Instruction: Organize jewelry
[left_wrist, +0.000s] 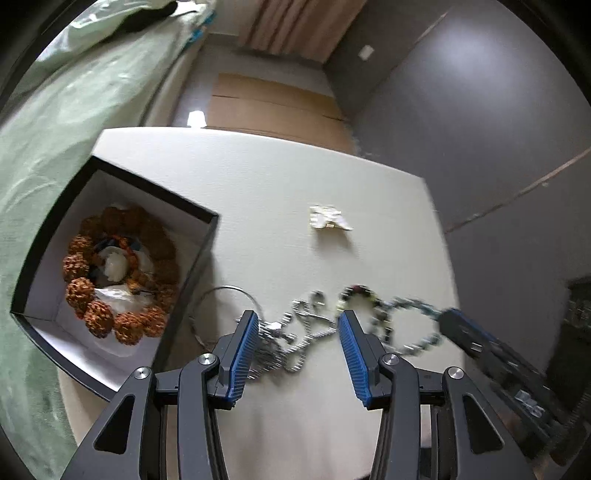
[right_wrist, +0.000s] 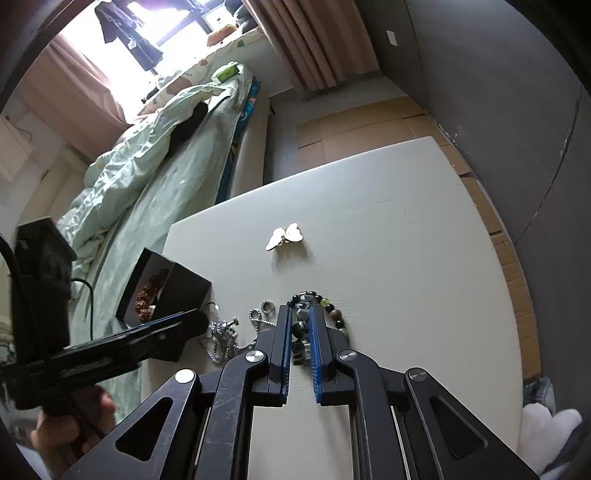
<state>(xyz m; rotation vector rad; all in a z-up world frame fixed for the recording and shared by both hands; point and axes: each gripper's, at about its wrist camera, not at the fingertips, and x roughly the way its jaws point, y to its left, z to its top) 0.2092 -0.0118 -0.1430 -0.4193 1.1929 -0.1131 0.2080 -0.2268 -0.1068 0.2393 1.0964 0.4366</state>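
An open black box (left_wrist: 48, 229) on the left of the white table holds a brown beaded bracelet (left_wrist: 92, 314); the box also shows in the right wrist view (right_wrist: 184, 288). My left gripper (left_wrist: 295, 317) is open above a tangled silver chain (left_wrist: 295, 332) beside a thin wire hoop (left_wrist: 218, 295). My right gripper (right_wrist: 299, 317) is shut on a grey-blue bead bracelet (right_wrist: 300, 332), which lies next to a dark and green bead bracelet (right_wrist: 334, 314). In the left wrist view the right gripper (left_wrist: 461, 328) is at that bracelet (left_wrist: 413, 306). A gold butterfly clip (right_wrist: 284, 236) lies farther out.
The white table (right_wrist: 406, 240) stands beside a bed with a green duvet (right_wrist: 147, 177). Cardboard sheets (right_wrist: 354, 129) cover the floor beyond the table. A grey wall (right_wrist: 517, 92) is on the right. A small silver ring (right_wrist: 267, 307) lies by the chain.
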